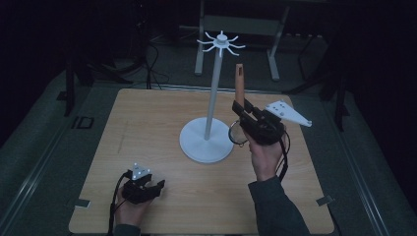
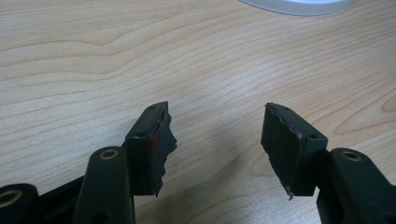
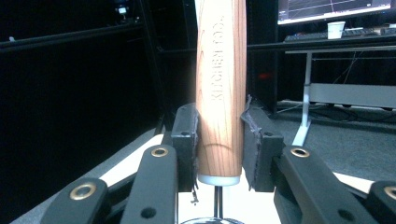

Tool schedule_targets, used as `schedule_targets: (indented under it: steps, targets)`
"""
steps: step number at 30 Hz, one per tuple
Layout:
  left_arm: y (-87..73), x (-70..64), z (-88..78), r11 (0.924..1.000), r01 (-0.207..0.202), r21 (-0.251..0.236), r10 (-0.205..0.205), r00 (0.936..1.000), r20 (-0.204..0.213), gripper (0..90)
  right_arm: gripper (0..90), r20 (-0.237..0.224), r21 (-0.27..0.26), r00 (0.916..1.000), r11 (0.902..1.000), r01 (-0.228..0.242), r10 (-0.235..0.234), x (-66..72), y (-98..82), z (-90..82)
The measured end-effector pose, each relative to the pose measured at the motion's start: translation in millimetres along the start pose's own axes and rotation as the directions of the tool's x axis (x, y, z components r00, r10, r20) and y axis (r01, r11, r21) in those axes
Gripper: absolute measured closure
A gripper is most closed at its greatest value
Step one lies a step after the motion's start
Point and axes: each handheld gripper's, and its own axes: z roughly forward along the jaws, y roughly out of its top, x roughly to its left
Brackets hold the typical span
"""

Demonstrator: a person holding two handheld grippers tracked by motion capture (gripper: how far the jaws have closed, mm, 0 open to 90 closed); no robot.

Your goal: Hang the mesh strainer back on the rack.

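A kitchen utensil with a wooden handle (image 1: 239, 81) stands upright, its round metal head (image 1: 238, 132) hanging low beside the white stand's base (image 1: 205, 141). My right gripper (image 1: 241, 109) is shut on the lower end of that handle (image 3: 220, 84), with both pads pressed against the wood. It is held above the table, just right of the white stand's pole (image 1: 214, 88). The stand carries a ring of hooks (image 1: 221, 42) at its top. My left gripper (image 1: 147, 189) rests near the table's front left, open, with nothing but bare wood between its fingers (image 2: 217, 140).
The wooden table (image 1: 147, 128) ends at a front edge close to the left hand. Dark floor, cables and a metal frame (image 1: 236, 24) lie beyond the far edge. A desk with a monitor (image 3: 334, 7) stands in the background.
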Motion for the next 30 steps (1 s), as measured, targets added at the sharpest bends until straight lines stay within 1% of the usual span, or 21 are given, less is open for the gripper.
schedule_targets:
  steps: [3,5,20,21,25,26,30]
  targets:
    - [0.0,0.0,0.1,1.0,0.001,0.002,-0.001,1.0,0.0,42.6,69.1,-0.006,-0.01,0.9999,0.9999,-0.009,0.008,-1.2,1.8,-0.4]
    - [0.0,-0.1,0.1,1.0,-0.001,0.001,0.001,1.0,0.0,42.6,69.1,-0.017,-0.017,0.9995,0.9995,-0.026,0.025,-1.9,2.9,-0.5]
    - [0.1,-0.8,0.4,1.0,-0.003,0.002,0.003,1.0,0.002,42.6,69.1,-0.04,-0.049,0.9985,0.9981,-0.039,0.037,-2.4,13.1,1.6]
    - [0.1,-0.8,0.4,1.0,-0.003,0.002,0.003,1.0,0.002,42.6,69.1,-0.052,-0.054,0.998,0.9977,-0.039,0.037,-3.0,13.9,2.3]
    - [0.1,-0.7,0.5,1.0,-0.002,0.002,0.002,1.0,0.003,42.6,69.1,-0.053,-0.056,0.9978,0.9976,-0.041,0.039,-3.1,14.7,3.1]
    - [0.1,-0.8,0.5,1.0,-0.003,0.003,0.003,1.0,0.002,42.6,69.0,-0.056,-0.06,0.9973,0.9969,-0.051,0.048,-4.6,16.3,4.7]
    - [0.1,-0.6,0.5,1.0,-0.002,0.002,0.002,1.0,0.002,42.6,69.1,-0.061,-0.067,0.9965,0.9958,-0.062,0.058,-6.2,18.5,5.5]
